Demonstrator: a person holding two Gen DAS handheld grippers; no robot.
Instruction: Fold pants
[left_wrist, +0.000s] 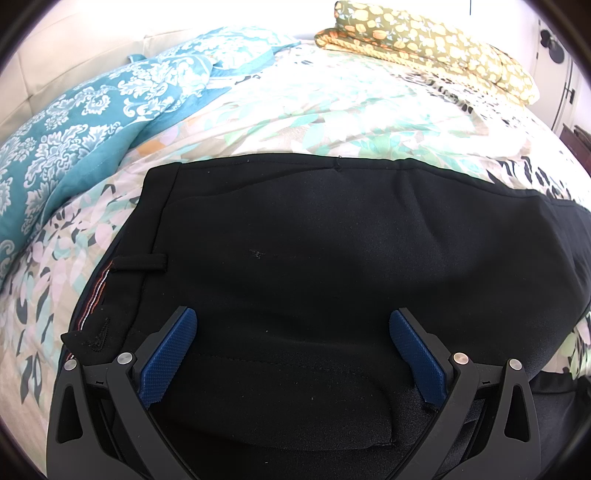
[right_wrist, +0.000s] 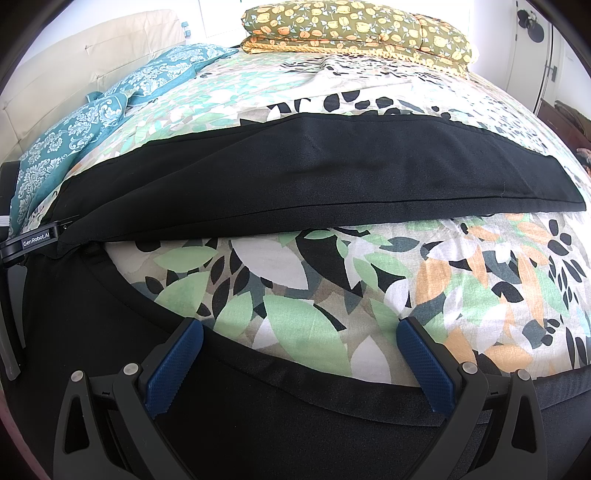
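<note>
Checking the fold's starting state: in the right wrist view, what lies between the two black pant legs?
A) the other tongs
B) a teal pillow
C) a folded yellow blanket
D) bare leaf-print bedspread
D: the leaf-print bedspread shows uncovered between the far pant leg and the near pant leg.

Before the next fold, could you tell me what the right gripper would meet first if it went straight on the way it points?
Probably the leafy bedspread, which fills the gap between the open right gripper fingers; beyond it lies the far black trouser leg. Depth is unclear.
</note>
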